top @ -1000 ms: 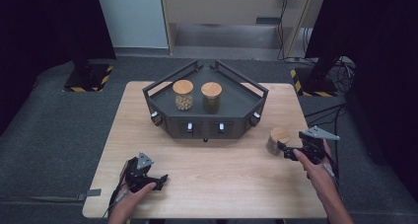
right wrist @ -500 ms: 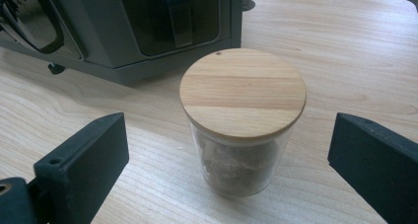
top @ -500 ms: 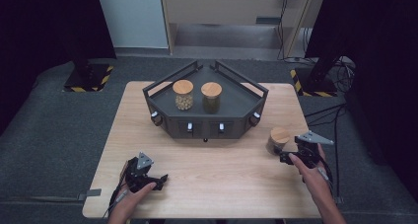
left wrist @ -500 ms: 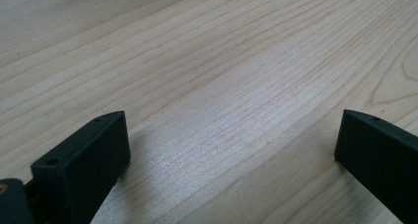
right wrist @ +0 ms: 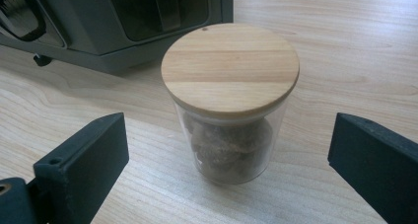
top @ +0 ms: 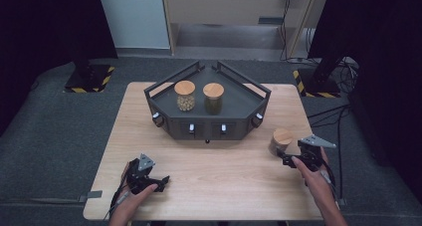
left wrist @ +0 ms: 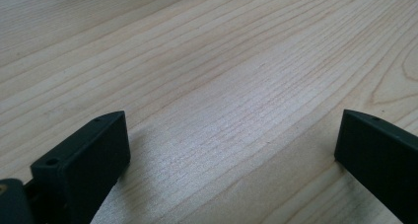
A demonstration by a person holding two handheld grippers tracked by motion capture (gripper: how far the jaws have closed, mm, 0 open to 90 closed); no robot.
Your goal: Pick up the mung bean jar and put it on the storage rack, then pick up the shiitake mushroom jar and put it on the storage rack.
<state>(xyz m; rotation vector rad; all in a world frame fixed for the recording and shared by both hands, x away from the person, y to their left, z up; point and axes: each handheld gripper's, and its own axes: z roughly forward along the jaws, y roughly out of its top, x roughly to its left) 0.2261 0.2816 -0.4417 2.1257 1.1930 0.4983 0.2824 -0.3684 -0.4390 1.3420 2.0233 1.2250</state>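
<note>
We have drawn our right hand-held gripper (right wrist: 224, 169) back slightly from the lidded jar (right wrist: 230, 103), jaws wide open and empty around it, so the grasp remains undone.

Dark rack (top: 209, 121) with two lidded jars on a pale wooden desk (top: 209, 186)

The angular dark rack sits at the middle of the desk's far edge, with small white knobs (top: 191, 128) along its front face. Inside it stand two glass jars side by side, upright and just apart, each with a round wooden lid: the pale-filled jar (top: 185, 95) and the dark-filled jar (top: 213, 98). Grey floor (top: 50, 121) surrounds the desk; a yellow-and-black striped base (top: 89, 79) stands beyond its far left corner.
</note>
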